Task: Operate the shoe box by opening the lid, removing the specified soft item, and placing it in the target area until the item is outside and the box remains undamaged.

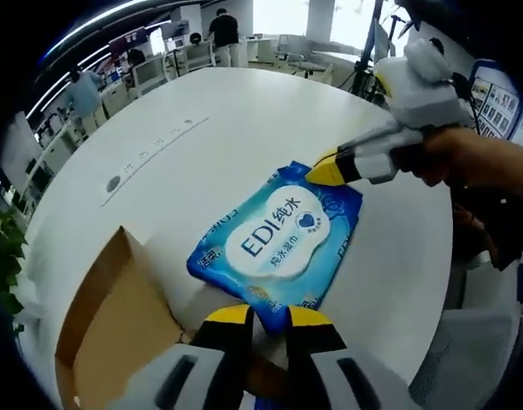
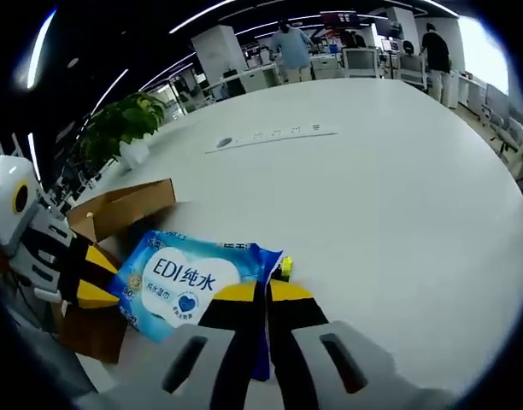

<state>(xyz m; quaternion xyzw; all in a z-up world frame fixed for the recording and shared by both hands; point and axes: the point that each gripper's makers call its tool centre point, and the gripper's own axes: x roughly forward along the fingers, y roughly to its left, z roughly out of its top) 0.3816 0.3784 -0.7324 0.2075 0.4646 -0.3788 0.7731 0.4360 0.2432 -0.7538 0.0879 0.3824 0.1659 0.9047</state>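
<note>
Left gripper [image 1: 267, 318]: reaching forward low over the table, its yellow-tipped jaws closing on the near edge of the wipes pack [image 1: 279, 235]; the pack's blue seam is sitting between the tips. In the right gripper view it is coming in from the left [image 2: 97, 282], meeting the pack's opposite side.

Right gripper [image 2: 263, 292]: pointing along the table, jaws pressed together on the pack's edge, with a fold of blue film running down between them. In the left gripper view it is entering from the right [image 1: 328, 171], a hand [image 1: 467, 158] gripping its handle, yellow tips biting the pack's far corner.

Wipes pack: a soft, flat, blue-and-white pouch, printed "EDI" with further characters and a small heart on a white cloud-shaped label. It is lying face up outside the box, stretched between the two grippers, its film slightly wrinkling at the pinched ends. Whether it is resting fully on the table or lifting a little, I cannot tell.

Cardboard box [image 1: 116, 316]: brown, standing open just beside the pack, on its left in the left gripper view, one flap tilting up.

Table [image 1: 244, 111]: large, white, round-edged.

Potted plant [image 2: 125, 120]: standing at the table's far left.

People: standing among desks in the background.
</note>
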